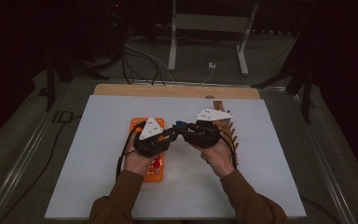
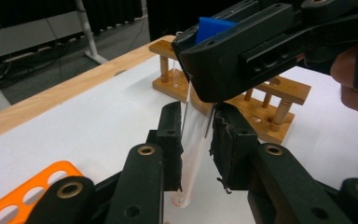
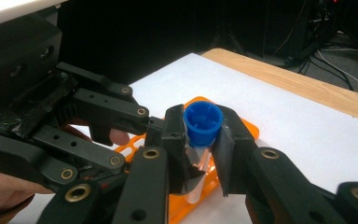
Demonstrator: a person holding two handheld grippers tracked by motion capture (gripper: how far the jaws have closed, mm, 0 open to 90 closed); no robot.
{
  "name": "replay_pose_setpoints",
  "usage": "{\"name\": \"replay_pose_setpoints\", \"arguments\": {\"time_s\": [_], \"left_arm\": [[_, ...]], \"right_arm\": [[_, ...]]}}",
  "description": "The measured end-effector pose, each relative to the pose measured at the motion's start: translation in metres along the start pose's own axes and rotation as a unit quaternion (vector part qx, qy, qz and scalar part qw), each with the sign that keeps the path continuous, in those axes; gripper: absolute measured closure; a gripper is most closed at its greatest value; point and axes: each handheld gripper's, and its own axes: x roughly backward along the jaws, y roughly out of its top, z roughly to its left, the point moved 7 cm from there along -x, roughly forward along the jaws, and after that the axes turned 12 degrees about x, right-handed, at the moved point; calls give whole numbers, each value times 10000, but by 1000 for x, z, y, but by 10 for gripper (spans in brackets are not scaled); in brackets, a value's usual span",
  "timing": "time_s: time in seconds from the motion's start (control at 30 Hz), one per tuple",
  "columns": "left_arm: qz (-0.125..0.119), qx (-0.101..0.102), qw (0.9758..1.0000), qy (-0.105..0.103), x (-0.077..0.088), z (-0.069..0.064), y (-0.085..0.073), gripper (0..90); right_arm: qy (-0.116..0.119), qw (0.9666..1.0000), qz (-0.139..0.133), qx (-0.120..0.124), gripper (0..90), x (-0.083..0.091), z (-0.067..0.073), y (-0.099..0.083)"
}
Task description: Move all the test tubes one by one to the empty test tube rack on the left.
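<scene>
I am holding a clear test tube above the white table mat, between my two grippers. My left gripper is clamping its glass body while my right gripper is gripping its blue cap. An orange tube rack is lying just beneath, a wooden rack nearby.

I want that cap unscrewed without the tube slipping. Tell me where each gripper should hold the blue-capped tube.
Keep the right gripper shut on the ridged blue cap, coming from the side at the top. The left gripper clamps the tube on its clear straight wall mid-length, from the opposite side; the tapered tip below would probably slip.
</scene>
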Motion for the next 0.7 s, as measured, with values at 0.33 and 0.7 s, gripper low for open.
{"name": "replay_pose_setpoints", "arguments": {"time_s": [0.33,0.7], "left_arm": [[-79,-104,9999,-9,-2,-1,0,752],[-202,58,9996,213,6,12,1,777]], "right_arm": [[100,9999,0,-62,763,-1,1,0],[94,9996,-202,-185,418,10,-9,1]]}}
